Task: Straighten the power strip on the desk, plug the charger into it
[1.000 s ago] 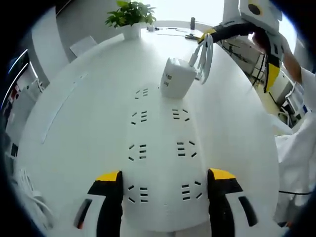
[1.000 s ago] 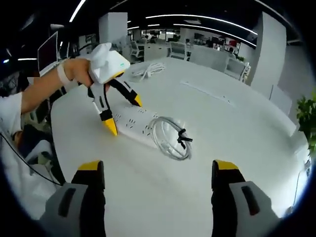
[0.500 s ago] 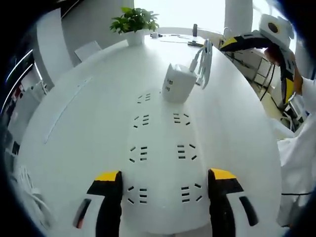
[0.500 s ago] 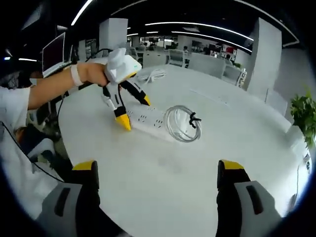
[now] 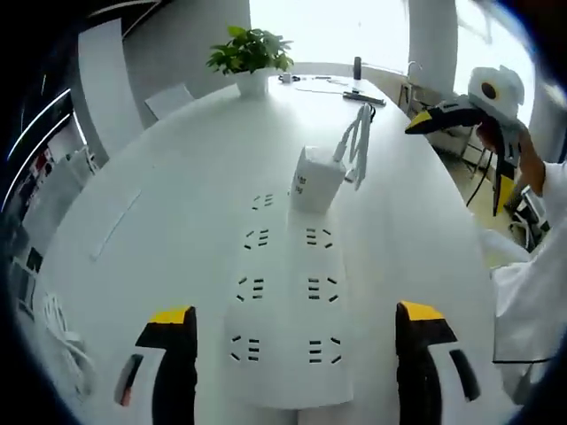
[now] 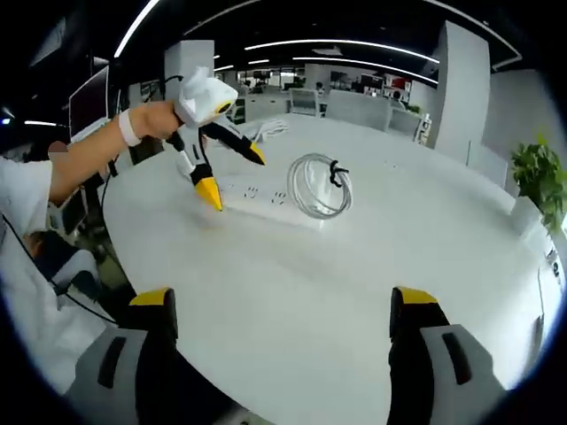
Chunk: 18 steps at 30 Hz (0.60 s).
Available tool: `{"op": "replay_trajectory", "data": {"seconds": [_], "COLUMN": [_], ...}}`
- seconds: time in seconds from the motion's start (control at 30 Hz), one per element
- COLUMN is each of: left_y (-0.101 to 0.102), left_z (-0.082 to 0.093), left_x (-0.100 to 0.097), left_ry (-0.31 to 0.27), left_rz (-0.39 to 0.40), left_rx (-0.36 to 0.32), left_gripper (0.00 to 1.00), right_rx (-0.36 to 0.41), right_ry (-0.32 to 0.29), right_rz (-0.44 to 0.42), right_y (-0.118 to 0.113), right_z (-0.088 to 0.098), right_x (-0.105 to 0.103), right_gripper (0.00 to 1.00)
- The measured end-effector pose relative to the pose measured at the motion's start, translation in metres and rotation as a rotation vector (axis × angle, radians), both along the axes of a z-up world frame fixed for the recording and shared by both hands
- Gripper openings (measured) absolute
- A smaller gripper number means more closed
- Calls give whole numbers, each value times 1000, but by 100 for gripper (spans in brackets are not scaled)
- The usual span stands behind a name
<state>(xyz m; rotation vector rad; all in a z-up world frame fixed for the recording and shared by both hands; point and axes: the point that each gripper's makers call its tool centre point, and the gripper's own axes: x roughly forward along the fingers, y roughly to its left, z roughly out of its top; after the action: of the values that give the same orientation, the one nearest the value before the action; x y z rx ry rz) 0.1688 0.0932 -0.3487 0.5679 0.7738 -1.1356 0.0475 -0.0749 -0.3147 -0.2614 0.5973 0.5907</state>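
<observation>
Power strip [image 5: 288,292] is seen lying flat on the white worktop [image 5: 159,221], the charger [image 5: 314,177] seated at its far end with its coiled cable [image 6: 319,184] beside it. Left tool [image 5: 297,354] is spread astride the near end, holding nothing; right tool [image 6: 279,332] is likewise spread and well apart. The strip is judged rigid, light and liable to slide, best taken by its long sides.

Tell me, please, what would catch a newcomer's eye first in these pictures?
Probably the white power strip lying flat on the round white table, with a white charger plugged in at its far end and a coiled cable beside it. Next, the yellow-tipped left tongs spread open above the strip's near end, and the right tongs open, away from the strip. A potted plant stands at the table's far edge.
</observation>
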Motion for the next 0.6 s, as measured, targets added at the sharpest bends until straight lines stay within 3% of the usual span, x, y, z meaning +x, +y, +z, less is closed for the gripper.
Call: {"op": "replay_trajectory", "data": {"seconds": [0.1, 0.2, 0.33, 0.6], "left_y": [11, 15, 28, 50], "left_z": [8, 22, 32, 37], "left_x": [-8, -21, -47, -102], "left_ry": [-17, -27, -51, -62], "left_rz": [24, 54, 77, 188], "left_rx": [-1, -62, -116, -248], "left_gripper": [96, 96, 96, 96], "right_rx": [-6, -10, -30, -48], "right_ry": [-6, -21, -40, -59], "right_rz": [-1, -4, -18, -41], "right_y": [-1, -2, -6, -14], "right_z": [0, 3, 6, 7], "right_x": [-2, -5, -9, -23], "right_gripper": [97, 97, 97, 97]}}
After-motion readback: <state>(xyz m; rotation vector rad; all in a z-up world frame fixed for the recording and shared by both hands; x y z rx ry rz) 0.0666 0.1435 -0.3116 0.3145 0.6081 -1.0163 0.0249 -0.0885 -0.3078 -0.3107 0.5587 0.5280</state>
